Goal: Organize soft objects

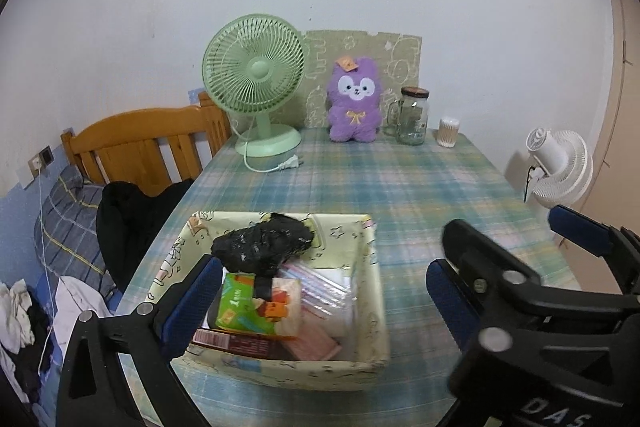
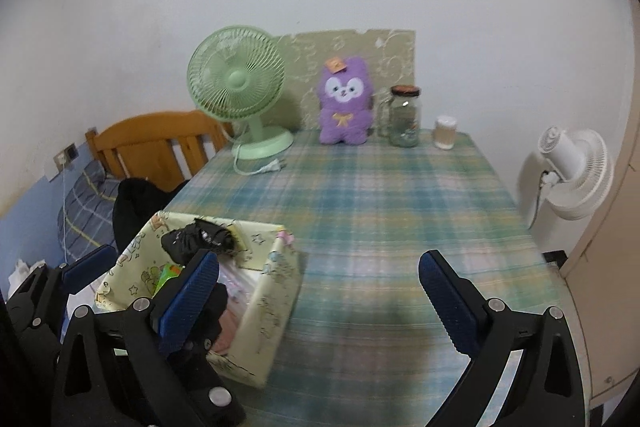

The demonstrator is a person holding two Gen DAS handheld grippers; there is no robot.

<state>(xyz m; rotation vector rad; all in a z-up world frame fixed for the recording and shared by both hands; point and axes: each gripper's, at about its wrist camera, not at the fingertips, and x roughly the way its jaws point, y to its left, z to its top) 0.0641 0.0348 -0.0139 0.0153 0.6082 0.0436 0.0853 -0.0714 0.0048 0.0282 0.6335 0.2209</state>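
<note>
A pale yellow fabric basket (image 1: 372, 291) (image 2: 276, 291) sits on the plaid table near its front left. It holds a black soft bundle (image 1: 264, 243) (image 2: 200, 241), a green packet (image 1: 236, 303), pink and white packets. A purple plush toy (image 1: 354, 101) (image 2: 345, 102) stands upright at the table's back. My left gripper (image 1: 320, 291) is open and empty, straddling the basket from above. My right gripper (image 2: 316, 291) is open and empty over the table just right of the basket; it also shows in the left wrist view (image 1: 516, 239).
A green desk fan (image 1: 256, 79) (image 2: 240, 87) with loose cord, a glass jar (image 1: 412, 115) (image 2: 405, 117) and a cotton-swab tub (image 1: 449, 132) (image 2: 445, 132) stand along the back. A white fan (image 2: 572, 175) is off the right edge. A wooden bed (image 1: 140, 143) with clothes lies left.
</note>
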